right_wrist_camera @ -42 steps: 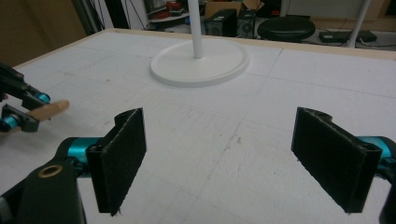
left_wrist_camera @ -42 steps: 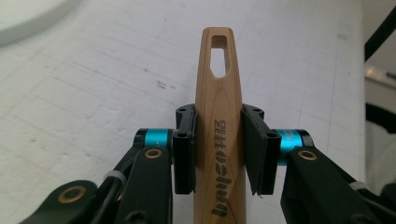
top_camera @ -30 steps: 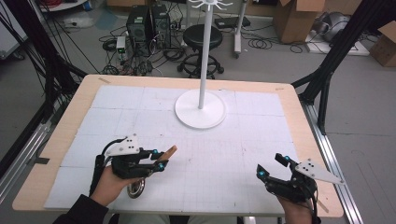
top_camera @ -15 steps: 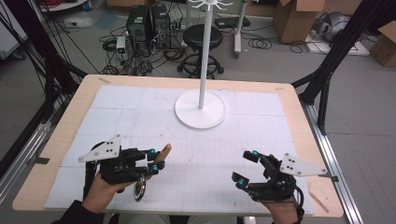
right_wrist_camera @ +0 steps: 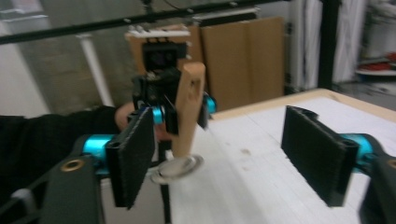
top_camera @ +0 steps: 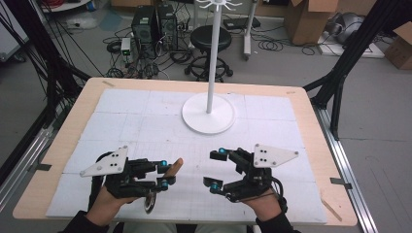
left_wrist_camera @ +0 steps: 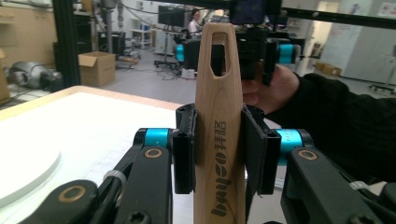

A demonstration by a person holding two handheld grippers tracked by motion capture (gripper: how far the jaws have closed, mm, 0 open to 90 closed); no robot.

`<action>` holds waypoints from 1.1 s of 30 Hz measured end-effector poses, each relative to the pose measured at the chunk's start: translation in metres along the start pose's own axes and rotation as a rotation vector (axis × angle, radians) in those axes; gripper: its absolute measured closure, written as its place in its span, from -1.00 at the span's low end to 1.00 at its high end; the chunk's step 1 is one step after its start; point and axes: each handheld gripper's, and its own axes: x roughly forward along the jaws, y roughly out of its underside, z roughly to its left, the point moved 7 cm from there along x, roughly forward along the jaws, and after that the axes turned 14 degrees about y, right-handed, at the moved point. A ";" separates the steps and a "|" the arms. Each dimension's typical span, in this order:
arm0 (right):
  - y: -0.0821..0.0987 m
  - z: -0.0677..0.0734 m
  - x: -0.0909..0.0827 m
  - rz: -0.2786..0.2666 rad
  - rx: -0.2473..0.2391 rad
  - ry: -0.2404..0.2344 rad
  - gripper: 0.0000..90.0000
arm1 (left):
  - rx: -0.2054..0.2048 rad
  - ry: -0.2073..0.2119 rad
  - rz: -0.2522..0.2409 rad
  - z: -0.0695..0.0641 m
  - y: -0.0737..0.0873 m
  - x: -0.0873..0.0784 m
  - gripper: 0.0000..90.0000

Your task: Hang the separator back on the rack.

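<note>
Spoon (left_wrist_camera: 219,121), wooden-handled, sat clamped in the left claw (top_camera: 164,173) above the near left of the surface (top_camera: 145,116), handle tip toward the right claw (top_camera: 216,168), metal bowl hanging at the near edge. Right claw stood apart, nothing between; it had just been closing slightly. Since the earlier frames it had moved left, close to the spoon.

Pale wood handle (left_wrist_camera: 219,140) with dark lettering; black left tool (top_camera: 163,173) and right tool (top_camera: 216,168) with cyan joints; white gridded mat (top_camera: 145,126) on tan bench (top_camera: 82,104); white stand (top_camera: 209,112).
</note>
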 end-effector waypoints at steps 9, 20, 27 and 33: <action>-0.005 0.014 0.022 0.003 -0.041 -0.106 -0.17 | 0.008 0.046 0.002 -0.006 -0.001 0.008 0.50; -0.006 0.021 0.032 -0.008 -0.067 -0.186 0.24 | 0.008 0.079 0.007 -0.009 0.001 0.012 0.50; -0.009 0.027 0.034 -0.018 -0.088 -0.218 0.52 | 0.011 0.086 0.004 -0.009 0.001 0.012 0.50; -0.009 0.027 0.036 -0.020 -0.059 -0.198 0.58 | 0.006 0.080 0.009 -0.008 0.002 0.011 0.50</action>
